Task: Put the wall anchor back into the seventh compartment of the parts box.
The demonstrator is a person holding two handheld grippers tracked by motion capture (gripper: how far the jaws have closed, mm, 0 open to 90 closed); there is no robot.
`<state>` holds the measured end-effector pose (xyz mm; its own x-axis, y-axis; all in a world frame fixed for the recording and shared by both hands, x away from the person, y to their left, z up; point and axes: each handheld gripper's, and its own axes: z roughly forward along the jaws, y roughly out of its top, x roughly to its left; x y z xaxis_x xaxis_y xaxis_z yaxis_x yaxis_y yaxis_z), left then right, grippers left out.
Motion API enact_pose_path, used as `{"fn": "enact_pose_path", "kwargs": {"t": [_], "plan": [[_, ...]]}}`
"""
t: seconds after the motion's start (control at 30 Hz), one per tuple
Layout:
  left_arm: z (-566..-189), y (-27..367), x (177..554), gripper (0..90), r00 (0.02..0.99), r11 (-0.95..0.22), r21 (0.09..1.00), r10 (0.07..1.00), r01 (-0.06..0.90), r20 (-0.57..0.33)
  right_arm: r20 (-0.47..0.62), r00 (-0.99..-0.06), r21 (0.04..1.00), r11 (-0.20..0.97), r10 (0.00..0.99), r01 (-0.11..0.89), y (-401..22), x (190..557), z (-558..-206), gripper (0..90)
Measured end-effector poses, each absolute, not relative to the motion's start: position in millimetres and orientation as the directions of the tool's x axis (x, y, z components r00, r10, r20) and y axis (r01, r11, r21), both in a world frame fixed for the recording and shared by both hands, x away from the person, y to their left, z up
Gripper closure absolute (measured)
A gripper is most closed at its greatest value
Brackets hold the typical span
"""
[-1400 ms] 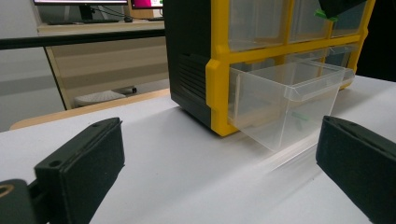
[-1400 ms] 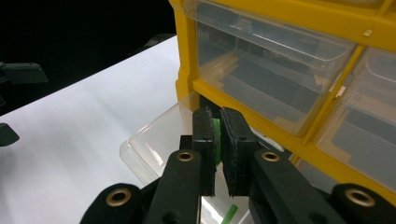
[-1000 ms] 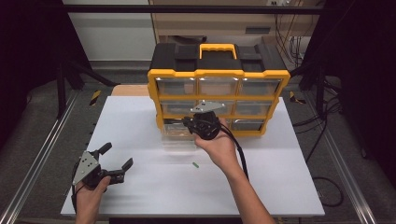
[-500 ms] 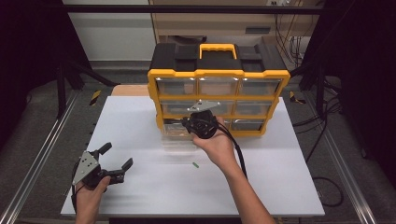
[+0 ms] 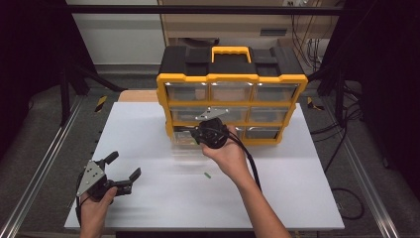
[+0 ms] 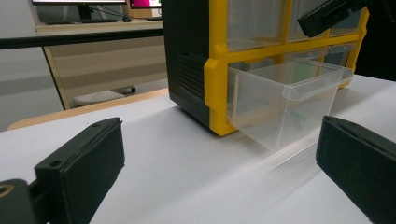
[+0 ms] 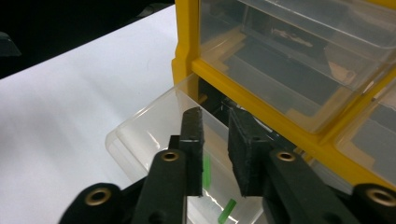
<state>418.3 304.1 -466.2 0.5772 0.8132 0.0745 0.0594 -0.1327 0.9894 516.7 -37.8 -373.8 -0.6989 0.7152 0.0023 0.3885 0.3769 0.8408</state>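
Observation:
A yellow and black drawer organizer stands at the back middle of the white table. Its bottom-left clear drawer is pulled out. My right gripper hangs over that drawer, jaws a narrow gap apart with nothing between them. Two small green pieces lie in the drawer below the jaws. Another green piece lies on the table in front. My left gripper rests at the front left, wide open and empty, facing the drawer.
The organizer's other clear drawers are closed, and a yellow handle sits on its black lid. Metal rails run along the table's sides. Cables trail on the floor at the right.
The right hand has shifted very slightly over the open drawer. The left gripper has not moved.

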Motion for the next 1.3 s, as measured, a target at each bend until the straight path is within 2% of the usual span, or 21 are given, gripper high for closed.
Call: {"fn": "enact_pose_path", "kwargs": {"t": [0.13,0.3,0.53,0.73,1.3], "plan": [[-466,304,419,0.8,0.577,-0.131,0.99,0.813,0.059,0.073,0.005,-0.691,0.848,0.363,0.723,0.386,-39,511,-371,59.2],[-466,304,419,0.8,0.577,-0.13,0.99,0.813,0.058,0.073,-0.024,-0.688,0.849,0.378,0.726,0.369,-39,501,-368,36.2],[-465,304,418,0.8,0.579,-0.129,0.99,0.812,0.054,0.074,-0.02,-0.678,0.859,0.359,0.735,0.365,-45,489,-364,17.0],[-465,303,417,0.7,0.581,-0.131,0.99,0.81,0.05,0.078,-0.005,-0.675,0.858,0.35,0.738,0.376,-55,478,-367,11.5],[-466,303,418,0.5,0.585,-0.129,0.99,0.807,0.049,0.077,0.023,-0.654,0.84,0.341,0.756,0.423,-77,463,-385,7.6]]}}
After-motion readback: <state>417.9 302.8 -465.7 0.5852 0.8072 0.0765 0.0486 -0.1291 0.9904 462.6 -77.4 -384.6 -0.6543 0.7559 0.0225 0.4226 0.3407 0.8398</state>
